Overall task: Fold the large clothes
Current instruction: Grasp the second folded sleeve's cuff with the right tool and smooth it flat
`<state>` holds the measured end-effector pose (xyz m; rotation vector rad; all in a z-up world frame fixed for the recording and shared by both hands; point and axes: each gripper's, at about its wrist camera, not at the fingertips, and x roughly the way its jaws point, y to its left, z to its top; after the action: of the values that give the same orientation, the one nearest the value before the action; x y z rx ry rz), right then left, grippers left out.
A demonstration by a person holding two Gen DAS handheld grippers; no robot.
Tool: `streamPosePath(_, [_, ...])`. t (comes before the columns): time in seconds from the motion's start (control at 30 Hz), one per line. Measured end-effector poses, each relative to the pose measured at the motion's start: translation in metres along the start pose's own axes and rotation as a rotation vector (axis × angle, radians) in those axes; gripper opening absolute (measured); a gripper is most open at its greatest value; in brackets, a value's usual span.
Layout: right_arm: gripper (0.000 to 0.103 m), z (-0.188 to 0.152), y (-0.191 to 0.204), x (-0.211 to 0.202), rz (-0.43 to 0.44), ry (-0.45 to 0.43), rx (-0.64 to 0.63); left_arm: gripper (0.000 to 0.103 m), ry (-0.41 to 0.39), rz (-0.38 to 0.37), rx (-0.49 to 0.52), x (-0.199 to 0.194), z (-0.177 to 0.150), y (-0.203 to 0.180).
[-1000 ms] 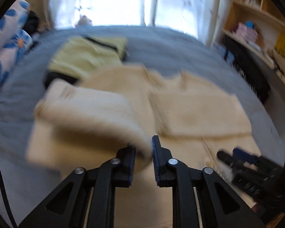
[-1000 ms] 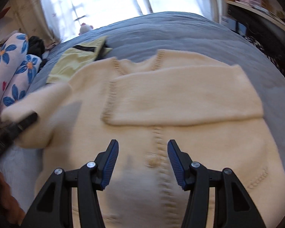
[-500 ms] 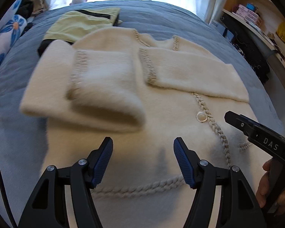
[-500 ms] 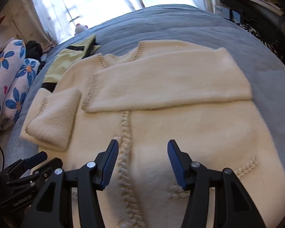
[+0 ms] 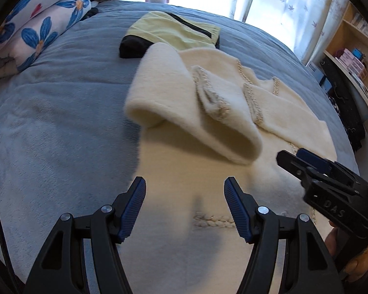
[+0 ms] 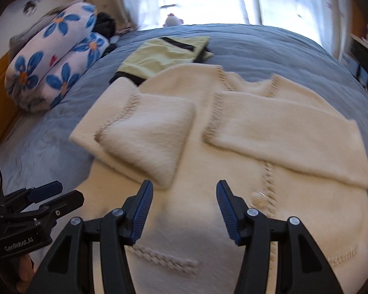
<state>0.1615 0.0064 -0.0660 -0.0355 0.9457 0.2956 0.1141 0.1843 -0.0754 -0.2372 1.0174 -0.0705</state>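
Spread and empty, my left gripper (image 5: 185, 194) hangs over the lower part of the cream cardigan (image 5: 184, 171) on the bed (image 5: 49, 122), its jaws parted over the knit below the doubled-back sleeve (image 5: 196, 122). From the right wrist, my right gripper (image 6: 184, 197) is likewise open above the cardigan, nothing between its jaws, the other sleeve (image 6: 282, 132) folded across the chest.
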Motion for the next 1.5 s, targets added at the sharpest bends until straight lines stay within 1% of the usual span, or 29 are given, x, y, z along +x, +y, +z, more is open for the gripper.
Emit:
streamPosePath(0.1, [0.054,0.008,0.019,0.022,-0.015,0.028,-0.076,0.065,-0.004,0.007,-0.009,0.0,0.0,0.008])
streamPosePath(0.17, [0.054,0.011,0.03,0.041,-0.059,0.061,-0.124,0.065,-0.005,0.019,-0.008,0.001,0.001,0.011])
streamPosePath(0.27, [0.054,0.015,0.034,0.059,-0.102,0.063,-0.151,0.065,-0.007,0.028,-0.01,0.002,0.004,0.015])
streamPosePath(0.3, [0.05,0.017,0.033,0.06,-0.101,0.059,-0.149,0.065,-0.011,0.027,-0.015,0.002,0.005,0.016])
streamPosePath(0.33, [0.025,0.021,0.032,0.06,-0.087,0.05,-0.143,0.065,-0.015,0.026,-0.02,0.002,0.006,0.017])
streamPosePath(0.37, [0.013,0.026,0.031,0.059,-0.067,0.049,-0.138,0.065,-0.018,0.025,-0.025,0.001,0.007,0.018])
streamPosePath(0.4, [0.011,0.033,0.031,0.054,-0.064,0.037,-0.139,0.065,-0.021,0.024,-0.029,0.001,0.008,0.019])
streamPosePath(0.5, [0.008,0.058,0.022,0.019,-0.014,-0.081,-0.114,0.065,-0.028,0.024,-0.04,0.002,0.01,0.019])
streamPosePath(0.53, [0.008,0.064,0.016,0.008,0.003,-0.115,-0.09,0.065,-0.03,0.022,-0.042,0.002,0.01,0.019])
streamPosePath(0.57, [0.008,0.071,0.002,-0.008,0.024,-0.159,-0.034,0.065,-0.032,0.019,-0.043,0.002,0.011,0.018])
streamPosePath(0.6, [0.008,0.075,-0.011,-0.018,0.035,-0.183,0.015,0.065,-0.033,0.017,-0.042,0.002,0.011,0.017])
streamPosePath(0.67, [0.008,0.075,-0.048,-0.033,0.033,-0.209,0.154,0.065,-0.036,0.012,-0.036,0.002,0.01,0.014])
streamPosePath(0.7, [0.009,0.069,-0.064,-0.035,0.017,-0.202,0.207,0.065,-0.035,0.009,-0.03,0.003,0.01,0.013])
streamPosePath(0.73, [0.009,0.061,-0.081,-0.033,-0.005,-0.176,0.256,0.065,-0.034,0.008,-0.024,0.004,0.009,0.011])
streamPosePath(0.77, [0.01,0.049,-0.098,-0.027,-0.022,-0.124,0.296,0.065,-0.031,0.007,-0.014,0.005,0.008,0.008])
streamPosePath(0.8, [0.012,0.038,-0.111,-0.017,-0.026,-0.06,0.32,0.065,-0.028,0.007,-0.004,0.006,0.008,0.006])
streamPosePath(0.83, [0.018,0.022,-0.123,-0.005,-0.027,0.033,0.343,0.065,-0.022,0.008,0.008,0.007,0.008,0.003])
streamPosePath(0.9, [0.02,-0.009,-0.143,0.014,-0.033,0.174,0.381,0.065,-0.013,0.008,0.025,0.01,0.008,-0.001])
streamPosePath(0.93, [0.02,-0.025,-0.151,0.017,-0.042,0.214,0.39,0.065,-0.01,0.009,0.032,0.012,0.008,-0.003])
streamPosePath(0.97, [0.02,-0.038,-0.158,0.016,-0.052,0.231,0.4,0.065,-0.009,0.01,0.037,0.013,0.008,-0.004])
streamPosePath(1.0, [0.02,-0.045,-0.163,0.012,-0.046,0.226,0.412,0.065,-0.007,0.012,0.039,0.014,0.008,-0.006])
streamPosePath(1.07, [0.02,-0.053,-0.175,0.0,-0.005,0.19,0.449,0.065,-0.003,0.013,0.04,0.018,0.01,-0.008])
streamPosePath(1.1, [0.023,-0.054,-0.182,-0.006,0.007,0.176,0.47,0.065,0.002,0.014,0.04,0.02,0.011,-0.009])
streamPosePath(1.13, [0.033,-0.053,-0.187,-0.01,0.009,0.162,0.482,0.065,0.007,0.016,0.042,0.023,0.013,-0.009])
streamPosePath(1.2, [0.046,-0.046,-0.196,-0.016,-0.005,0.127,0.5,0.065,0.014,0.023,0.053,0.029,0.018,-0.011])
streamPosePath(1.27, [0.047,-0.039,-0.209,-0.017,-0.005,0.101,0.52,0.065,0.009,0.041,0.068,0.034,0.024,-0.011])
streamPosePath(1.37, [0.047,-0.018,-0.228,-0.009,0.015,0.077,0.546,0.065,-0.006,0.086,0.087,0.044,0.04,-0.009])
streamPosePath(1.43, [0.047,-0.007,-0.231,-0.002,0.024,0.066,0.546,0.065,-0.013,0.109,0.092,0.051,0.051,-0.006])
streamPosePath(1.5, [0.047,0.007,-0.236,0.009,0.042,0.062,0.535,0.065,-0.008,0.114,0.075,0.059,0.064,0.001])
